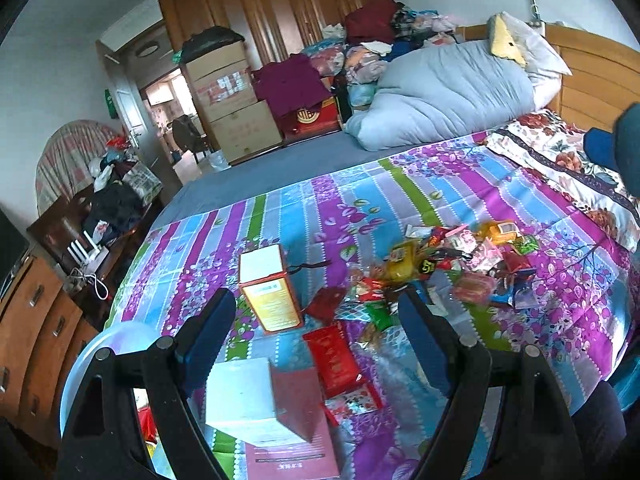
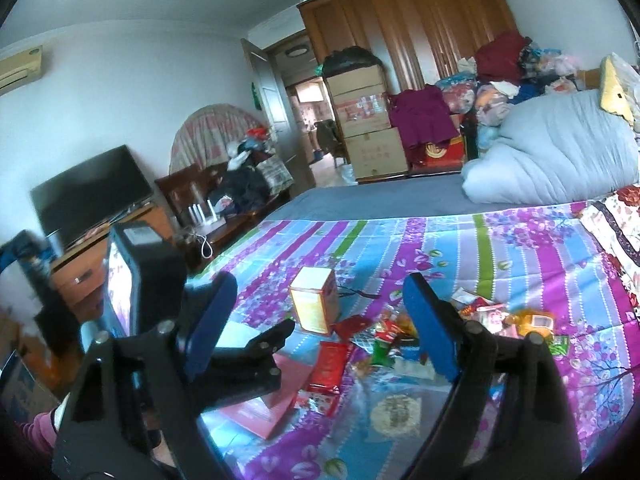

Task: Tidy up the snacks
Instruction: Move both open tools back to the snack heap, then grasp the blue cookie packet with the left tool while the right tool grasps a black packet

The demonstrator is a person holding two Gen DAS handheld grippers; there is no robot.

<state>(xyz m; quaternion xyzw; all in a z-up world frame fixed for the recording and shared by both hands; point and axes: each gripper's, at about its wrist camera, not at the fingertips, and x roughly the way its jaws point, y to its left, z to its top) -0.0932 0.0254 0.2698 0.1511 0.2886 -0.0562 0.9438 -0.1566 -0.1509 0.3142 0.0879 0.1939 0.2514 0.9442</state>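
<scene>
Blue flat fingers [image 1: 216,336], crinkly snack wrappers [image 1: 460,264]

Two hand-held grippers, left [image 1: 320,344] and right [image 2: 320,332]: black angular frames, silver screws, blue finger pads [image 1: 424,344]; pink sleeve [image 2: 38,426].

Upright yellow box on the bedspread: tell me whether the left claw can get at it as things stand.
Probably yes. The left claw is open and empty, and the upright yellow box stands just beyond its fingertips with nothing between them.

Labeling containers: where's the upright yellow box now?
In both wrist views, the yellow box stands on the striped bedspread, left of the snack pile.
</scene>
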